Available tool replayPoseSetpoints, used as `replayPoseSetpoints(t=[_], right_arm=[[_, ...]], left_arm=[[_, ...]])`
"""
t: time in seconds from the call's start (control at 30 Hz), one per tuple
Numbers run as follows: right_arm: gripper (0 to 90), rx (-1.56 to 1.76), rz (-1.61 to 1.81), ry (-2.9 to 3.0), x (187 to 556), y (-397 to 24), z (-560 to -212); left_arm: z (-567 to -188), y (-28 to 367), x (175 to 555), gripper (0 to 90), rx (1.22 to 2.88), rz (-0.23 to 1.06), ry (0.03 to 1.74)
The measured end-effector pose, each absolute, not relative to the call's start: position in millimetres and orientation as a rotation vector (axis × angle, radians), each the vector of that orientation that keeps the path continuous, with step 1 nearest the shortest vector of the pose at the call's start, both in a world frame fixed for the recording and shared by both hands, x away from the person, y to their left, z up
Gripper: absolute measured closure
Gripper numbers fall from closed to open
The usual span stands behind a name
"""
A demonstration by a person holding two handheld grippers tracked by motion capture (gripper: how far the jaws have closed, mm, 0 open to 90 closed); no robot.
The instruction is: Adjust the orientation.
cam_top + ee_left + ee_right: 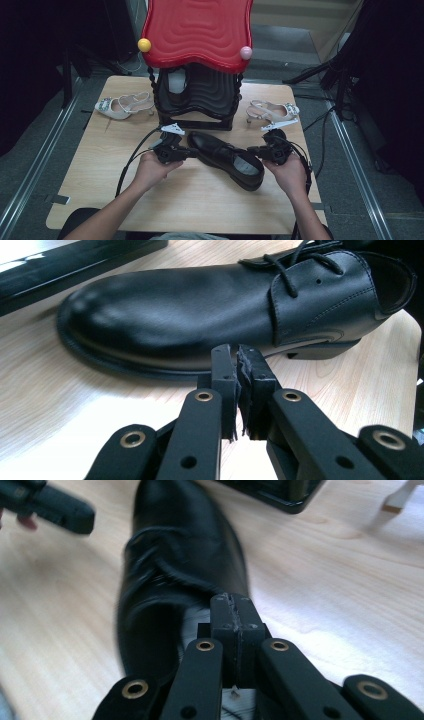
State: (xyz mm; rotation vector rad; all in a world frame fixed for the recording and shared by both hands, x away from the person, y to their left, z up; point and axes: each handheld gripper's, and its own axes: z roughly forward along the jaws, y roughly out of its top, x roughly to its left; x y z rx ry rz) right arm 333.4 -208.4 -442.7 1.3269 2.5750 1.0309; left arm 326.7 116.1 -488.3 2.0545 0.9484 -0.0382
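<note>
Flanking the black shoe (227,158) w/ both tools, we judge this to be the approach step, prob. before a two-handed lift or nudge. The shoe lies on its sole at the desk (100,190) centre, toe toward the black rack (200,102), heel toward the person and angled to the right.

Left tool (192,151) sits just beside the toe end; in the left gripper view (239,352) its jaws are clenched together w/ nothing between them, tips close to the sole edge but apparently just short of it. Right tool (252,149) is at the heel side; in the right gripper view (233,600) the jaws are likewise pressed closed on nothing, hovering over or right at the heel-collar rim. We can't tell if they touch the leather.

Two pale sandals lie apart from the work, one left of the rack (121,105), one right (272,112).

Next move, as we read it: neither tool can grip as it stands, so at least one must spread its jaws, prob. the right one over the collar rim, then close on the leather. If it's only a push, closed tips will do, but contact should be low on the sole so the shoe doesn't tip.
</note>
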Motion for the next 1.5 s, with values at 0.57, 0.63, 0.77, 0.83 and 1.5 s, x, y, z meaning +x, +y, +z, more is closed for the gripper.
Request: replayPoseSetpoints(t=[0.57,0.63,0.77,0.83,1.5], right_arm=[[90.0,1.408,1.023,2.520,343.9,-208.7,-466.8],[90.0,1.421,1.025,2.524,341.0,-208.6,-467.0],[90.0,1.429,1.025,2.501,335.2,-206.4,-467.6],[90.0,1.437,1.024,2.498,332.2,-205.1,-467.6],[90.0,1.491,1.068,2.487,305.0,-183.1,-471.3]], left_arm=[[-508.3,85.4,324.0,88.4,2.067,-0.064,0.948],[-508.9,83.5,321.4,88.4,2.070,-0.078,0.939],[-509.2,81.1,320.3,88.7,2.075,-0.067,0.933],[-509.5,82.6,322.4,88.7,2.072,-0.061,0.939],[-508.4,95.1,343.3,87.4,2.034,-0.074,1.014]])
